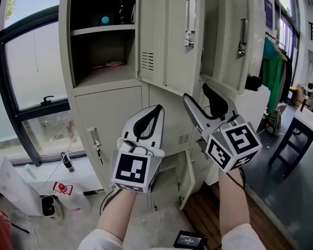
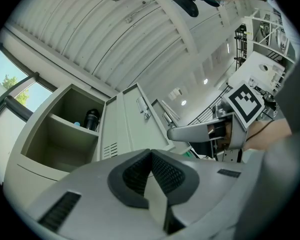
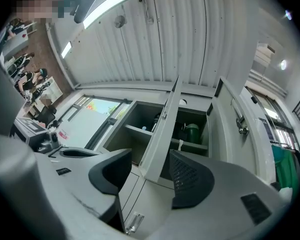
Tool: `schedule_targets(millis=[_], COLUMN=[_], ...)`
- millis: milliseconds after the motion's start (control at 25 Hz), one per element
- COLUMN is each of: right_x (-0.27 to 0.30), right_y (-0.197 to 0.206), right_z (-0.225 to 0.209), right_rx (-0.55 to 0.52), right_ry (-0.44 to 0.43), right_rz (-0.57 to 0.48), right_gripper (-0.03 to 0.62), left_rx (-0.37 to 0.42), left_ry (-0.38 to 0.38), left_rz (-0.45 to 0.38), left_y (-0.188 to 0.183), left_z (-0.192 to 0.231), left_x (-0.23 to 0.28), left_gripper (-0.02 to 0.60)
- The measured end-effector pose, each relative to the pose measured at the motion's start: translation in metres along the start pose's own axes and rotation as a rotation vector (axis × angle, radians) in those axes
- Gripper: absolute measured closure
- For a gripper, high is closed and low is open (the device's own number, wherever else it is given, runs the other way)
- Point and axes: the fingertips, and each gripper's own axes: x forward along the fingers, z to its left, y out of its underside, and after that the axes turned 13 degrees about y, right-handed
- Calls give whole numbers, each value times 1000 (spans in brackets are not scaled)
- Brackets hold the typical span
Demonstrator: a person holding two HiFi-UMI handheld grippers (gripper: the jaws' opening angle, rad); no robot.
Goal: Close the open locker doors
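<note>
Item: grey locker (image 1: 104, 113), two upper doors ajar, the nearer door (image 1: 167, 40) swung out above the right gripper (image 1: 194, 90). Right fingers (image 3: 190, 176) released, spread, door edge (image 3: 162, 129) sighted between them, untouched; best pushed flat near the handle (image 1: 189, 30). Left gripper (image 1: 155, 111) clenched on nothing. Both forearms raised, tilted upward

The right gripper's (image 3: 151, 160) jaws stand apart, with the edge of an open locker door (image 3: 162, 126) showing between them and running toward 12 o'clock. Behind it a green container (image 3: 191, 132) sits in an open compartment (image 3: 135, 115). A second open door (image 3: 235, 139) stands at 3 o'clock and a window (image 3: 92, 116) at 9 o'clock.
</note>
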Motion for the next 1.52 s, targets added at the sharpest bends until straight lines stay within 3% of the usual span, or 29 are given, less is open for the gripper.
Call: schedule_targets(millis=[360, 560, 1040, 1520], right_x=[16, 16, 9, 14], right_y=[7, 6, -7, -24], right_z=[-10, -11, 14, 67], right_rx=[80, 120, 90, 93], right_ry=[-23, -32, -64, -175], right_rz=[60, 57, 6, -41], right_gripper=[475, 476, 470, 439], left_rx=[4, 5, 4, 32], left_ry=[-6, -27, -23, -37], left_rz=[-4, -2, 19, 29], left_y=[0, 2, 9, 6], left_z=[-2, 6, 16, 51], left_x=[5, 3, -13, -41], left_gripper=[554, 554, 554, 554])
